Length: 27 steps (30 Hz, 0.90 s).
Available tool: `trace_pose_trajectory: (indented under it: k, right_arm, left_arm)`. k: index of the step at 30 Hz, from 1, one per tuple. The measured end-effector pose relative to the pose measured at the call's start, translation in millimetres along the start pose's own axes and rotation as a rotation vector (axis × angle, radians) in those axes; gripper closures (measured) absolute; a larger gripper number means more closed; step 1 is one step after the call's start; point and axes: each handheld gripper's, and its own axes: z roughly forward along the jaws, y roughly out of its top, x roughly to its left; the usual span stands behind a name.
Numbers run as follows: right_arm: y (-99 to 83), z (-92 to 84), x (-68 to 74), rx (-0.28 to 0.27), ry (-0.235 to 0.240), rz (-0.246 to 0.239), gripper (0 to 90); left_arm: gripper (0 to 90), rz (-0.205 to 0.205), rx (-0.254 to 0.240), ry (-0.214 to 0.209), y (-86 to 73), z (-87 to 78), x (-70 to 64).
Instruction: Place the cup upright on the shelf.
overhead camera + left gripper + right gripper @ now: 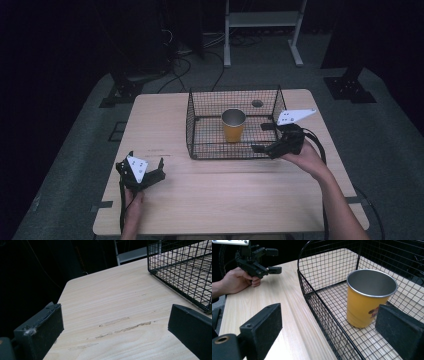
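Note:
A black wire basket (200,150) stands in the middle of the wooden table (165,120). A yellow cup (233,126) with a metal inside stands upright in it. My right gripper (258,137) is open at the basket's near right side. In the right gripper view the right gripper (329,332) straddles the basket wall (317,302), one jaw outside over the table and one inside beside the cup (367,300), not touching it. My left gripper (161,169) is open and empty at the table's near left. The left gripper (115,332) hovers over bare wood.
The basket's corner (180,267) lies ahead and right of the left jaws. A person's hand (235,281) holds the left gripper (274,261) farther off. A small dark round spot (257,103) marks the table behind the basket. A white metal frame (262,20) and cables lie beyond the table.

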Motion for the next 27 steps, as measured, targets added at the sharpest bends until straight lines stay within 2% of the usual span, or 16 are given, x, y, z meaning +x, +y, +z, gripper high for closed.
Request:
trace_pose_trajectory:
  k: [27]
  right_arm:
    - [-29.0, -28.7, 11.8, -0.001, -0.011, 0.009, 6.4]
  left_arm:
    - [0.0, 0.003, 0.0, -0.002, 0.0, -0.1, -0.2]
